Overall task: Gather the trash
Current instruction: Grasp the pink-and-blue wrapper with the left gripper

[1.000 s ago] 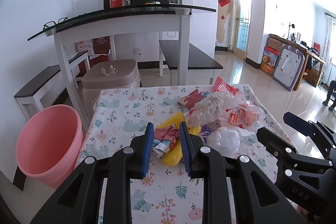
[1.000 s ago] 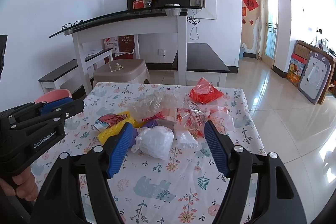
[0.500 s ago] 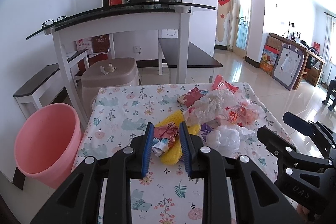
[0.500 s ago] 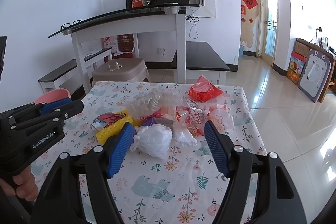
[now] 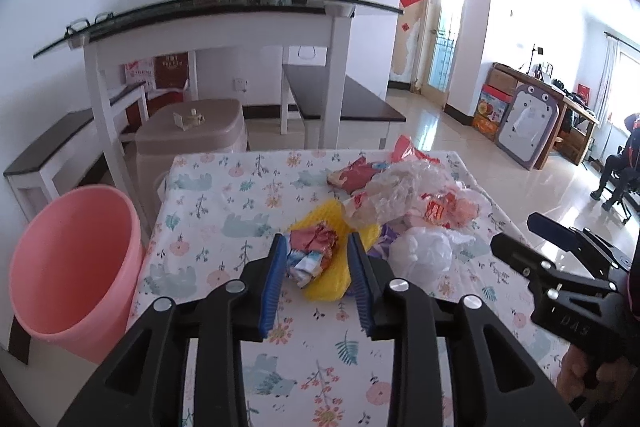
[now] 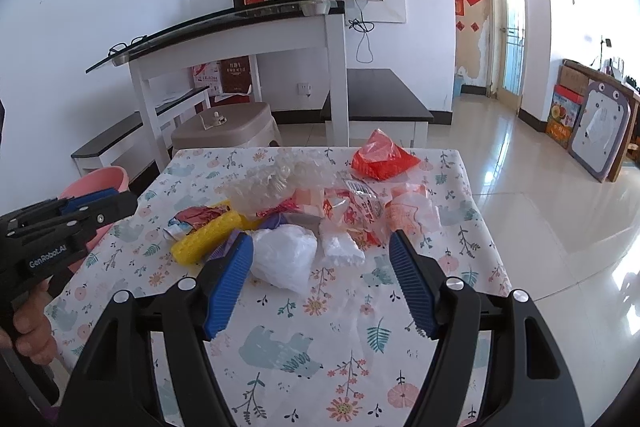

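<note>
Where left tongs [image 5: 316, 259] frame a crumpled wrapper [image 5: 312, 254] ungripped, right tongs [image 6: 320, 259] spread, right view shows red bag [image 6: 382, 159].

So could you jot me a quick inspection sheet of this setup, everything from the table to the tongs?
Surface: table under a floral, animal-print cloth.
Job's things: trash pile mid-table, with a white bag, yellow mesh, red bag, clear plastic and wrappers; pink bin on the floor at the table's left.
Clutter: nothing seen beyond the trash.
Grippers: left tongs narrowed around a crumpled foil wrapper, contact unclear; right tongs wide open, near the white bag.
Cables: a cord hanging from the glass-topped desk.
Surroundings: desk, benches, stool, shelf, glossy tiled floor, a seated person at far right.
</note>
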`<state>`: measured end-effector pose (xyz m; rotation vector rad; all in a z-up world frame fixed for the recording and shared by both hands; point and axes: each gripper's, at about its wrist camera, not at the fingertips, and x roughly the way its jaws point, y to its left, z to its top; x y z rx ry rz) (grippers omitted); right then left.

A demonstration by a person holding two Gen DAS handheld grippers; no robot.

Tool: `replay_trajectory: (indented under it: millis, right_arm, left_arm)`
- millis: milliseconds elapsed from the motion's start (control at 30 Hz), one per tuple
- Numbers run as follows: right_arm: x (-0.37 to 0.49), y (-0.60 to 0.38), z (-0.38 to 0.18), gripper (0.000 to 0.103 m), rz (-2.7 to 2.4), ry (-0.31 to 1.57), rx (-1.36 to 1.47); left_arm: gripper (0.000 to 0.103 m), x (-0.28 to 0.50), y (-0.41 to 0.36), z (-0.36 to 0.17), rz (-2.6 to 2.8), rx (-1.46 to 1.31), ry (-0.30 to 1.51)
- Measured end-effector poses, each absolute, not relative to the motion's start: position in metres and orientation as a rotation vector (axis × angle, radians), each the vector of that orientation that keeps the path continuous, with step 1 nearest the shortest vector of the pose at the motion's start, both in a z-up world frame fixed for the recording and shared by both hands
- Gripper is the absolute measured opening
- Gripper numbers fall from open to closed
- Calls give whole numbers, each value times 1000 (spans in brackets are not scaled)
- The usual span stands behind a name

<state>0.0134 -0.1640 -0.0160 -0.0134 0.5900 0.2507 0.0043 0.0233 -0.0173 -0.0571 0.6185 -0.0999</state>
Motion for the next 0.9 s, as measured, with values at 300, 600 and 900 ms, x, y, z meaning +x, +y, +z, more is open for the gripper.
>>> replay_trajectory:
  millis: [300, 600, 900]
  right_arm:
    - [20, -173, -29, 71, 271, 627, 9]
    - [25, -176, -38, 71, 315, 652, 35]
    - [27, -177, -38, 71, 370, 661, 54]
  left_arm:
    - [31, 7, 54, -37, -98, -119, 713]
    - [36, 37, 46, -44, -132, -171, 774]
    - [38, 70, 35, -63, -96, -166, 850]
